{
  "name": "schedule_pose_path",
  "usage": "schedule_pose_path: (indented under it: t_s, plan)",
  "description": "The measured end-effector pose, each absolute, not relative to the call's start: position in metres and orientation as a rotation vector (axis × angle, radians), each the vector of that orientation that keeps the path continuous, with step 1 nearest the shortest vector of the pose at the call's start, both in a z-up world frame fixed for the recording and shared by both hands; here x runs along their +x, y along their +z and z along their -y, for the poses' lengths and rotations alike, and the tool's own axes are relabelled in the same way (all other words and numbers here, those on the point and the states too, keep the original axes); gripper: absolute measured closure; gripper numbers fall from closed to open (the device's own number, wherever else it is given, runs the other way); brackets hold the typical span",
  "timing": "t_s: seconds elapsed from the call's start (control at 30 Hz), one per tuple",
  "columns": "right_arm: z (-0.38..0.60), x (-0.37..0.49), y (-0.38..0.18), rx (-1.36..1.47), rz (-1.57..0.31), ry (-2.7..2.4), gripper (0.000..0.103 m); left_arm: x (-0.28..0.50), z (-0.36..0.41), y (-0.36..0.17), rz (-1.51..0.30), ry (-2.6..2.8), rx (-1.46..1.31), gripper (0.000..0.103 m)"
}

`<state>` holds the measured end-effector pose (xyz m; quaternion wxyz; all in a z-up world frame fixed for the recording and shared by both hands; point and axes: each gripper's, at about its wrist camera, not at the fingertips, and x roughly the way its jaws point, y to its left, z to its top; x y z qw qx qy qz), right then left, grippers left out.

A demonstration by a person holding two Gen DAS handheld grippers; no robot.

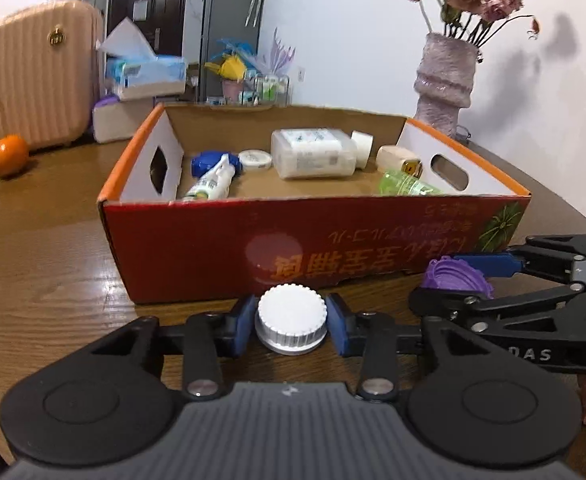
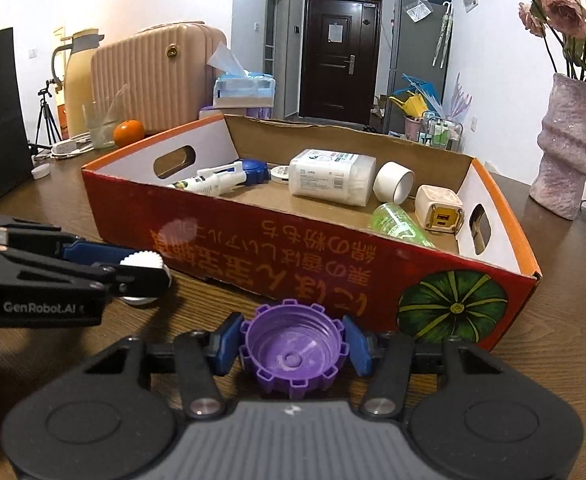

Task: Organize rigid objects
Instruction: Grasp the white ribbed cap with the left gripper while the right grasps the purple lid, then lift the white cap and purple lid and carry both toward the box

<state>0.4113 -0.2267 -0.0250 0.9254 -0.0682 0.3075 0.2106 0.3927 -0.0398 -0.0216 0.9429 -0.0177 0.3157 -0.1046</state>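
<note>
In the cardboard box point(image 1: 313, 236), white bottle point(image 1: 313, 154), spray bottle point(image 1: 213, 182), left tool point(image 1: 291, 322) clenching white cap point(image 1: 291, 314), right tool point(image 2: 293, 346) clenching purple cap point(image 2: 293, 354).

Left gripper point(image 1: 291, 322): my blue pads sit on both sides of the white cap point(image 1: 291, 316), low and level.
Right gripper point(image 2: 291, 346): my pads sit on both sides of the purple cap point(image 2: 293, 354).
Spacing: I have them side by side, close together.

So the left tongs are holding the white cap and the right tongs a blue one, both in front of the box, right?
Not quite: the right tongs hold a purple cap, as the right wrist view shows. The left tongs do grip the white cap, both before the box.
</note>
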Motion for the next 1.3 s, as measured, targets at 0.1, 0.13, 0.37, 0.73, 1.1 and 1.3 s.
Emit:
schedule_pose_path:
  t_s: [0.1, 0.13, 0.37, 0.73, 1.1, 1.3]
  plan:
    - [0.230, 0.411, -0.023, -0.124, -0.619, 0.423, 0.050, 0.392, 0.038, -0.020, -0.636, -0.171, -0.031, 0.064]
    - [0.231, 0.409, -0.023, -0.122, -0.609, 0.407, 0.050, 0.388, 0.037, -0.018, -0.629, -0.142, -0.013, 0.064]
    - [0.251, 0.352, 0.000, -0.075, -0.540, 0.334, 0.050, 0.310, 0.013, 0.006, -0.541, -0.052, -0.102, 0.064]
    - [0.256, 0.246, 0.032, -0.025, -0.464, 0.365, 0.050, 0.197, -0.006, 0.037, -0.457, 0.038, -0.146, 0.064]
    - [0.250, 0.172, 0.053, -0.040, -0.408, 0.404, 0.050, 0.126, 0.014, 0.055, -0.354, 0.007, -0.097, 0.064]
    - [0.245, 0.142, 0.056, -0.052, -0.385, 0.448, 0.050, 0.103, 0.016, 0.056, -0.333, 0.002, -0.096, 0.064]
